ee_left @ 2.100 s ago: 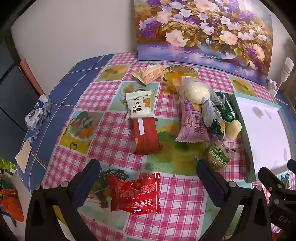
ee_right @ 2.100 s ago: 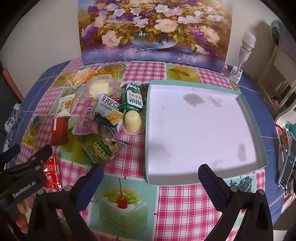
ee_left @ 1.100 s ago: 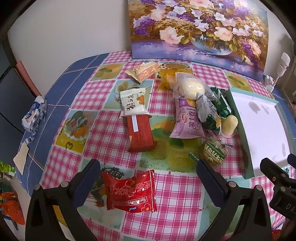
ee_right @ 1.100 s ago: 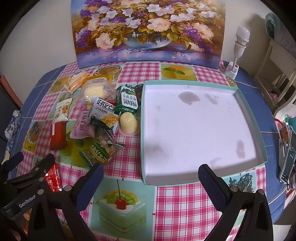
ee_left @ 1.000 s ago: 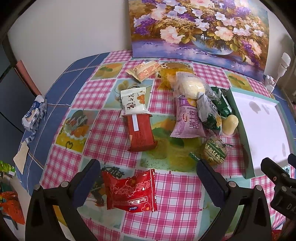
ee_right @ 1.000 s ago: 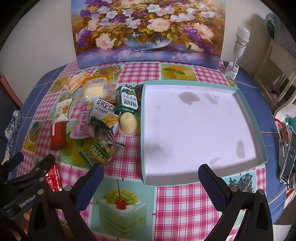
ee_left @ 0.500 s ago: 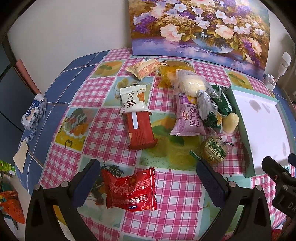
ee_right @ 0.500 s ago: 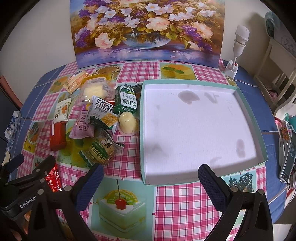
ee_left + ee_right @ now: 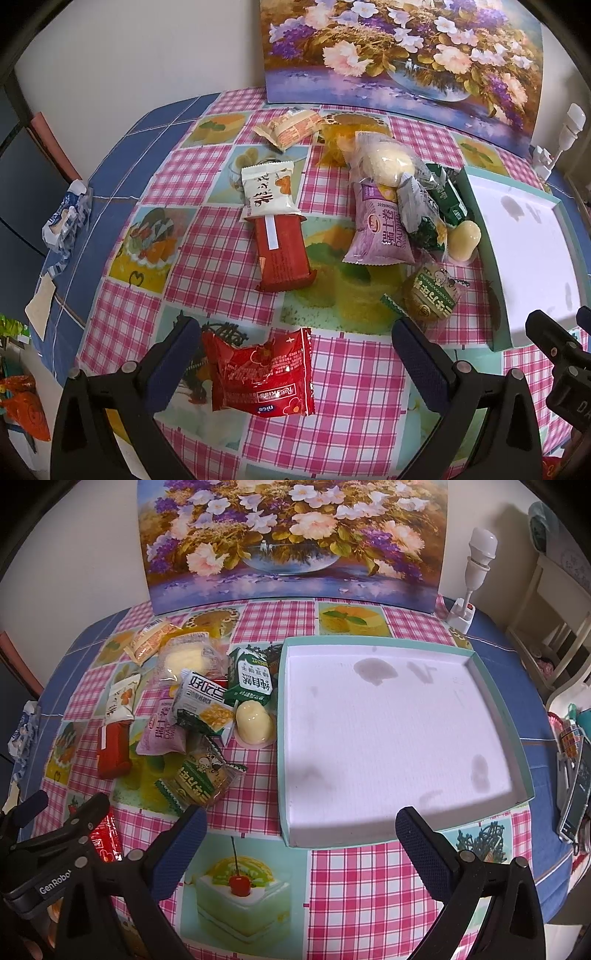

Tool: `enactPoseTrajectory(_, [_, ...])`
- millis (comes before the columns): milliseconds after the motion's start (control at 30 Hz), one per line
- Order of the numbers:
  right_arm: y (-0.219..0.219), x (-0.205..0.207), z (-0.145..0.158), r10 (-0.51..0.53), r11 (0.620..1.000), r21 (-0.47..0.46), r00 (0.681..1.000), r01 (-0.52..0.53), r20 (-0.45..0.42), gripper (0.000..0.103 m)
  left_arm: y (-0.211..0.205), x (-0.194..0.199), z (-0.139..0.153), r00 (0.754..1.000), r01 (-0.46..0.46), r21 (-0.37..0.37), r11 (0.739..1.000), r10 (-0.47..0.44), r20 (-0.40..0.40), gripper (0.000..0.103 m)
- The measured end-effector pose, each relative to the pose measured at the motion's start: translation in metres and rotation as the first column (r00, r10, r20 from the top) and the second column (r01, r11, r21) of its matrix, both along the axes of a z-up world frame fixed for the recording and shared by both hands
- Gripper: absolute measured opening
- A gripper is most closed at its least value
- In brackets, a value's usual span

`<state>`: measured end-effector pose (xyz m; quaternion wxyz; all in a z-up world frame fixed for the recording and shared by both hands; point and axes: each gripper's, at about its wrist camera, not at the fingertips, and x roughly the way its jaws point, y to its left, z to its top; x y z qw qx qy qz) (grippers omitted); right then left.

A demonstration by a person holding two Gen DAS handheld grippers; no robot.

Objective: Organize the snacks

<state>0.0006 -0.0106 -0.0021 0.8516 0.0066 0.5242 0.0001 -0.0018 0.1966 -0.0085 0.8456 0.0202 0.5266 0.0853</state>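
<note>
- Teal-rimmed tray (image 9: 517, 738), white inside, sits on the right half of my table w/ nothing in it, just a few grey smudges on the floor. In my L cam I see only its left part (image 9: 476, 206).
- All snacks lie outside it on the pink checked tablecloth (image 9: 351, 886), bunched just left of the tray.
- Pale jelly cup (image 9: 253, 719) is nearest the tray's left wall; touching or not, can't tell.
- Green carton (image 9: 249, 679) w/ white Chinese print sits behind the cup, close to the tray corner.
- Lilac pouch (image 9: 382, 232) reads "DALI" plus Chinese chars; a white/green cracker pack (image 9: 201, 701) overlaps it.
- Green round-cake wrapper (image 9: 430, 293), cartoon face on it, lies closest to me in the pile.
- Clear bag w/ a yellow bun (image 9: 384, 162) at the far end; orange-striped wafer pack (image 9: 291, 127) beyond it.
- White pack (image 9: 267, 190) w/ black brush lettering overlaps the top of a dark red bar (image 9: 282, 254).
- Red pouch (image 9: 260, 373), print reads "nice" upside down, lies between the tips of my left gripper (image 9: 293, 354). Fingers spread wide, pinching nothing.
- Right gripper (image 9: 299, 840) also spread wide, empty, hanging over the tray's near rim; in its cam the other tool's body reads "GenRobo".
</note>
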Motion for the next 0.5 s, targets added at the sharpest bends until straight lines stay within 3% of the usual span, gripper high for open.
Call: enactPoseTrajectory(500, [0.0009, 0.001, -0.0004, 0.001, 1.0, -0.002, 1.0, -0.001, -0.007, 0.103, 0.0043, -0.0003, -0.0024, 1.0, -0.009, -0.028, 1.0, 0.008, -0.023, 0.103])
